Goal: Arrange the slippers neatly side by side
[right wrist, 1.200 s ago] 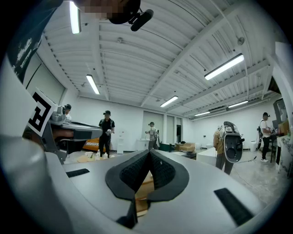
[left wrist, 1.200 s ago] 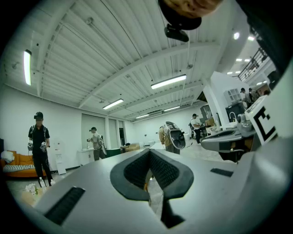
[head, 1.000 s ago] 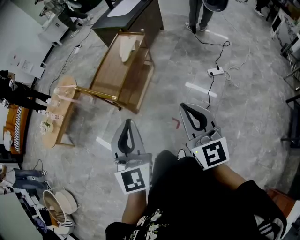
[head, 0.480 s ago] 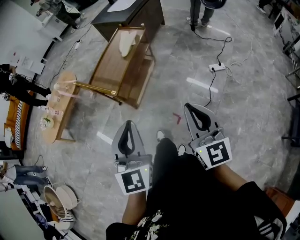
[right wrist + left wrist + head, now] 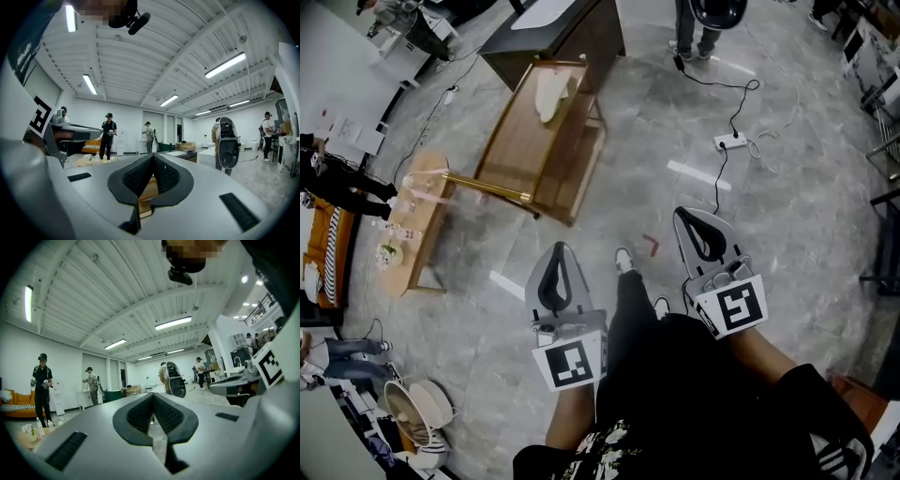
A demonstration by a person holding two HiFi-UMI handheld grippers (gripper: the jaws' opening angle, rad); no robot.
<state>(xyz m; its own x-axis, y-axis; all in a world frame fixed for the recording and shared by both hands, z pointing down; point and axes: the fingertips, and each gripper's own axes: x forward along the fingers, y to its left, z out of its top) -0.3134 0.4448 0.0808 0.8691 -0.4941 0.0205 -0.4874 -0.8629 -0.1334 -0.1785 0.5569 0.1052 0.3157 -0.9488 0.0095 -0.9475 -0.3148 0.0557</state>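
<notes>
A pale slipper-shaped thing lies on the top shelf of a low wooden rack on the floor ahead. Whether it is one slipper or a pair I cannot tell. Both grippers are held level, well short of the rack. My left gripper is shut with nothing in it, and its pads meet in the left gripper view. My right gripper is likewise shut and empty. In the right gripper view a piece of the wooden rack shows below its closed tips.
A low wooden table with small bottles stands left of the rack. Behind the rack is a dark cabinet. A power strip with cables lies on the grey floor at the right. A person's legs stand far ahead. The wearer's shoe is between the grippers.
The wearer's shoe has stepped forward into view between the grippers. The right gripper has shifted slightly to the right and down. Both grippers stay shut.
</notes>
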